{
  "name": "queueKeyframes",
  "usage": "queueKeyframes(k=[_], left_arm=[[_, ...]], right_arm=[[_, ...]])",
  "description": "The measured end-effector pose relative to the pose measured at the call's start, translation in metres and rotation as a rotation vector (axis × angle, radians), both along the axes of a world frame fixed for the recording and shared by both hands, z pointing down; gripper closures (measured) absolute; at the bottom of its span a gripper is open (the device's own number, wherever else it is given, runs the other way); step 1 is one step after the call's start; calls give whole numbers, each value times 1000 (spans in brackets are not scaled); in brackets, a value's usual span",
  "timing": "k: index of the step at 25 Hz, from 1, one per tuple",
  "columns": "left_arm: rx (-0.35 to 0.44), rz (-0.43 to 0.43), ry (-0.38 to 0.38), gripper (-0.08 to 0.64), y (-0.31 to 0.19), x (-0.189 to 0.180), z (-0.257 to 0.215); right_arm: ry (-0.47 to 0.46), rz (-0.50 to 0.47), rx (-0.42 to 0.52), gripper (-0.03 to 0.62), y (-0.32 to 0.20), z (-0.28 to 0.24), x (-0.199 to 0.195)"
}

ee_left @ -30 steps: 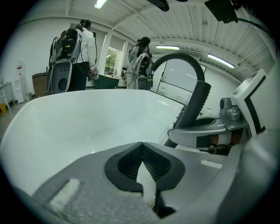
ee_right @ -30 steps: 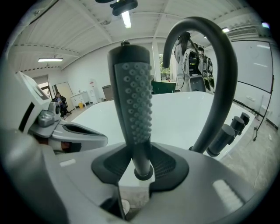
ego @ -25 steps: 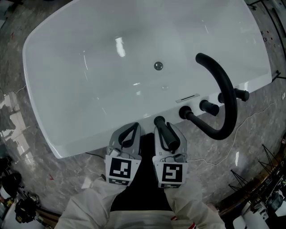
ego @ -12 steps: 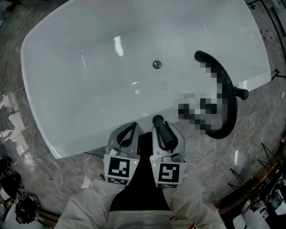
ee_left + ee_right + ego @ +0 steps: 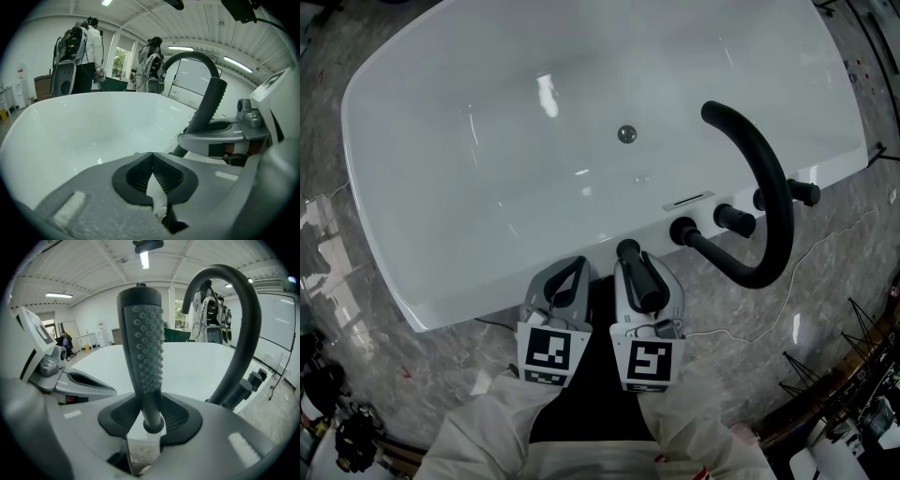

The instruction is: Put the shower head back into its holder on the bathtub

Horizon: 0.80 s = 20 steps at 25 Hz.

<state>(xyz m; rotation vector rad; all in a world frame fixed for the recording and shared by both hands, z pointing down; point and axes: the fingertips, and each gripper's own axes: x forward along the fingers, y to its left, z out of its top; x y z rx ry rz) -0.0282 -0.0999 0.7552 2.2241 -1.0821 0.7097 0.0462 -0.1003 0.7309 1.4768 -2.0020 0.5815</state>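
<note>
Head view: the shower head (image 5: 633,258) sits in the right gripper (image 5: 645,281), at 6 o'clock off the bathtub (image 5: 487,141) rim.

Left gripper view: the left gripper (image 5: 151,161) has its jaws pressed together, empty.

Right gripper view: jaws clamp the thin neck. It looks stiff, light and slick, so a low grip suits it.

Lower centre, the left gripper's (image 5: 152,154) jaws meet, empty. The white tub (image 5: 79,129) fills the left. At right, the shower head (image 5: 207,105) rises from the right gripper (image 5: 197,136), before a black spout (image 5: 190,54).
</note>
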Motion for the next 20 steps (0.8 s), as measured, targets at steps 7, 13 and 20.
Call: queueKeyframes(k=[7, 13, 20], left_arm=[[9, -5, -6, 558, 0, -2, -5], [12, -9, -6, 558, 1, -3, -12], [47, -3, -9, 558, -6, 2, -38]], right_arm=[[-11, 12, -17, 451, 2, 1, 2], [-45, 5, -72, 404, 12, 6, -1], [-109, 19, -169, 410, 37, 5, 7]])
